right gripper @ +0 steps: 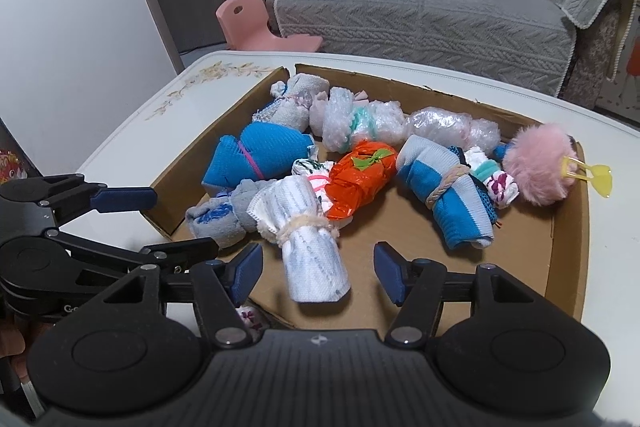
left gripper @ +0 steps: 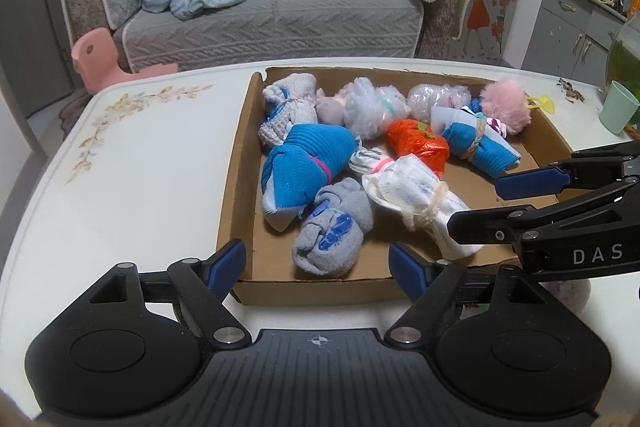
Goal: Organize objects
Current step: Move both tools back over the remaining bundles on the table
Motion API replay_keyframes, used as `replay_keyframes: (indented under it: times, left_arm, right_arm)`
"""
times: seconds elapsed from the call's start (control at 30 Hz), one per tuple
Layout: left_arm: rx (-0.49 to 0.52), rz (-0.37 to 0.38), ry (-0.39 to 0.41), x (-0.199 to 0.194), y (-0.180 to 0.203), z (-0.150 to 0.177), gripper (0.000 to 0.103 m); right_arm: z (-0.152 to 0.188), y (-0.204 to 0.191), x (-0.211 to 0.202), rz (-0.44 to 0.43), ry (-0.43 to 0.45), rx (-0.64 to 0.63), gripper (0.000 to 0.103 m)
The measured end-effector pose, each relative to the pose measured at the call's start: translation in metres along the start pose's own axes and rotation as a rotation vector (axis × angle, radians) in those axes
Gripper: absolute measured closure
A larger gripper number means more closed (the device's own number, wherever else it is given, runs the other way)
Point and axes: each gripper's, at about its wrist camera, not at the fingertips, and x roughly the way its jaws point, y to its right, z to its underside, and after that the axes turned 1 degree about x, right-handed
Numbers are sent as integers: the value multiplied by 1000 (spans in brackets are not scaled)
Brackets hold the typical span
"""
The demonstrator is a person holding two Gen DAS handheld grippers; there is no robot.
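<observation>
1. Cardboard tray (right gripper: pixel 568 259) is the landmark. It sits on the white table (left gripper: pixel 132 167), and every bundle I can make out lies inside it, except a floral bit on the table just outside the tray's near wall.
2. White rolled bundle (right gripper: pixel 316 259) lies near the tray's front wall, right between the right gripper (right gripper: pixel 318 275) fingers. Those fingers are apart, pads not touching it.
3. Left gripper (left gripper: pixel 318 267) hangs over the tray's near-left corner, fingers wide apart, nothing in them. The grey sock roll (left gripper: pixel 332 235) is just beyond it, inside the tray.
4. What could go wrong, my guess: the two grippers are close together at the front wall, so reaching in could knock them together or catch the cardboard edge. Grabbing the white roll by its loose end could also let it slip out.
5. Count inside the tray: about eleven bundles, including three blue ones, two bubble-wrap rolls, one orange bundle (right gripper: pixel 356 179) and one pink pompom (right gripper: pixel 536 167). Two grippers, one tray.
</observation>
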Motion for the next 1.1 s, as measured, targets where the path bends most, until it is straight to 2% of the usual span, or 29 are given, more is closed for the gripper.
replay_keyframes:
  times: [0.37,0.5,0.6,0.7,0.93,1.1]
  left_arm:
    - [-44,37,45,-33,4,16,13]
    - [-68,54,70,-48,8,29,11]
    - [-77,81,84,-57,14,40,3]
    - [-67,97,94,-63,25,51,2]
    - [16,150,105,-51,57,72,2]
    - [28,161,112,-34,66,84,3]
  right_arm:
    - [14,-2,-30,-10,58,13,29]
    - [24,-4,-44,-14,87,19,26]
    - [33,-6,-52,-14,107,21,25]
    - [43,-9,-58,-1,124,10,23]
    - [73,5,-70,36,178,46,21]
    - [95,27,-73,57,209,112,19]
